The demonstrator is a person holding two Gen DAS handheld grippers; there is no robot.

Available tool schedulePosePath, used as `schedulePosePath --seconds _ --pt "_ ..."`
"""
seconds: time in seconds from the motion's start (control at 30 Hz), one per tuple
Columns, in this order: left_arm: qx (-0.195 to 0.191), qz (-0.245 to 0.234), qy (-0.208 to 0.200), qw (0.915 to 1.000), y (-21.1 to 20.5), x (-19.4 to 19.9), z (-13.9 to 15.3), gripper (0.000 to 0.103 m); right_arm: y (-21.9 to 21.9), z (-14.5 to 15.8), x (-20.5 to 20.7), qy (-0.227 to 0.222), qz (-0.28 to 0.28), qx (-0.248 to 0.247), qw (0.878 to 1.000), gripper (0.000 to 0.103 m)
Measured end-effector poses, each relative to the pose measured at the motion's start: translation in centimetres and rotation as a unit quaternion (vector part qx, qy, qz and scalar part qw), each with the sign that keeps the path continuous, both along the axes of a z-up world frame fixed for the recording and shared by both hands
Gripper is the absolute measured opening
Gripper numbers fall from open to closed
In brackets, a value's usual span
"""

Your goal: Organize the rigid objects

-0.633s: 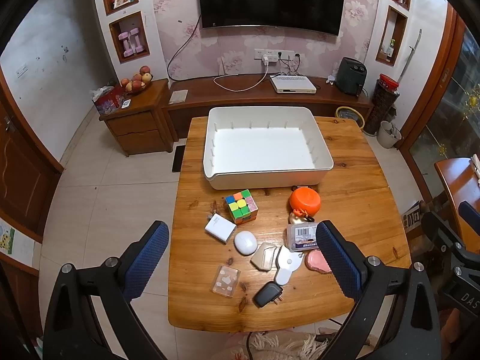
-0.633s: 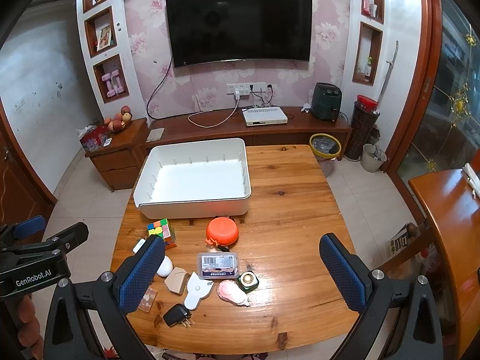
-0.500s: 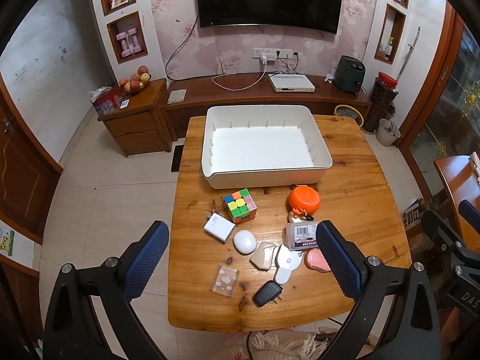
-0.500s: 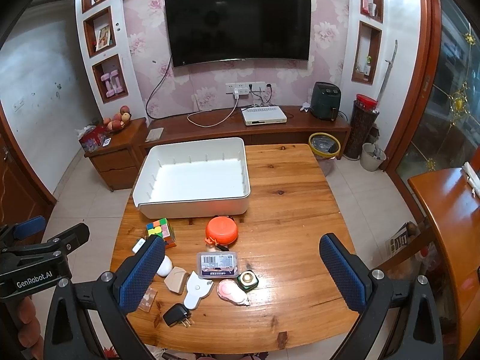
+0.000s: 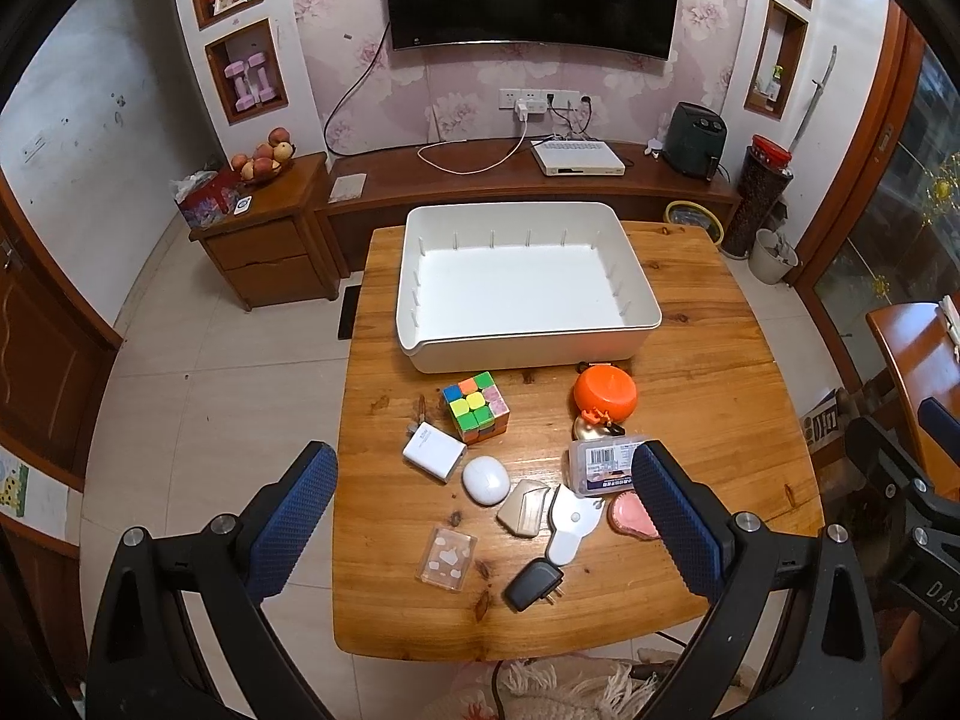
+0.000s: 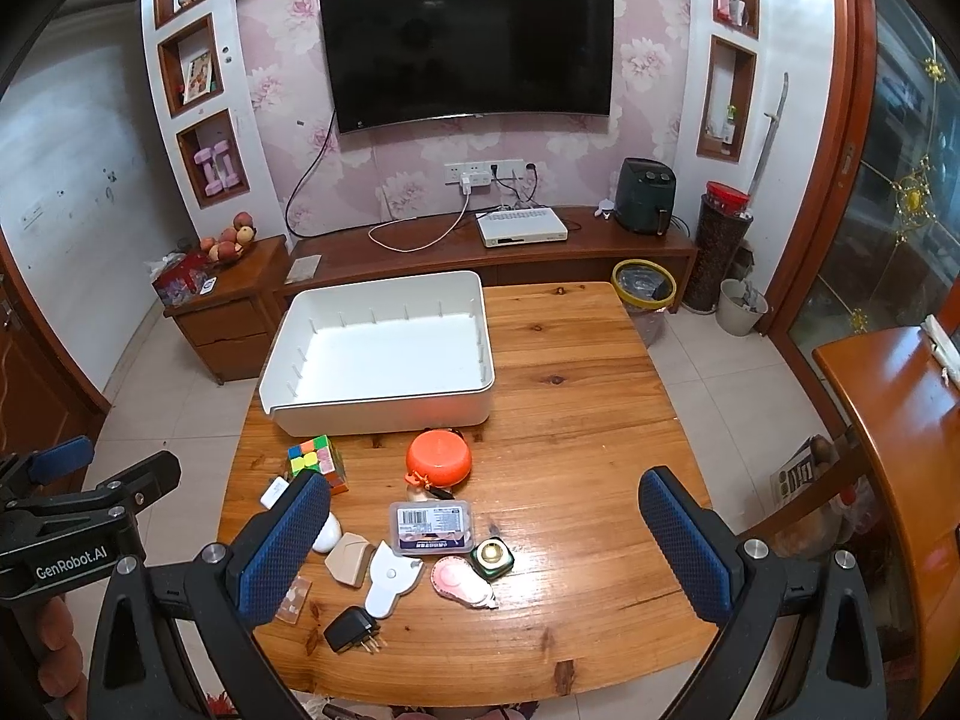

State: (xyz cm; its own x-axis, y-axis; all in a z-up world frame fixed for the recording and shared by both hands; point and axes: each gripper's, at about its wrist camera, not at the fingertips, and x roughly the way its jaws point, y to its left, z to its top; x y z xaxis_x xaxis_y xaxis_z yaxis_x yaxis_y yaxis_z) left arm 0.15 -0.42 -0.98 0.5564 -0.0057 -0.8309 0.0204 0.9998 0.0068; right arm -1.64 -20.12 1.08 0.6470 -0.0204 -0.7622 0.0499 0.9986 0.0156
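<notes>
A wooden bench point(image 5: 708, 372) carries an empty white bin point(image 5: 528, 282) and scattered small items. Both tools, left point(image 5: 483, 516) and right point(image 6: 483, 546), hover above, wide open and empty.

One white bin point(image 5: 528, 354), one puzzle cube point(image 5: 476, 407), two chargers point(image 5: 434, 450)

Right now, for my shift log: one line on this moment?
left gripper: open | right gripper: open | white bin: empty | items on table
</notes>
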Motion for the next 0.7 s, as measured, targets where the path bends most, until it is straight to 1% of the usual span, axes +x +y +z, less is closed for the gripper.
schedulePosePath --seconds 0.7 --pt "0.002 -0.002 0.005 1.0000 -0.06 0.19 -0.38 0.099 -0.21 0.05 0.05 0.001 0.001 0.001 1.000 0.103"
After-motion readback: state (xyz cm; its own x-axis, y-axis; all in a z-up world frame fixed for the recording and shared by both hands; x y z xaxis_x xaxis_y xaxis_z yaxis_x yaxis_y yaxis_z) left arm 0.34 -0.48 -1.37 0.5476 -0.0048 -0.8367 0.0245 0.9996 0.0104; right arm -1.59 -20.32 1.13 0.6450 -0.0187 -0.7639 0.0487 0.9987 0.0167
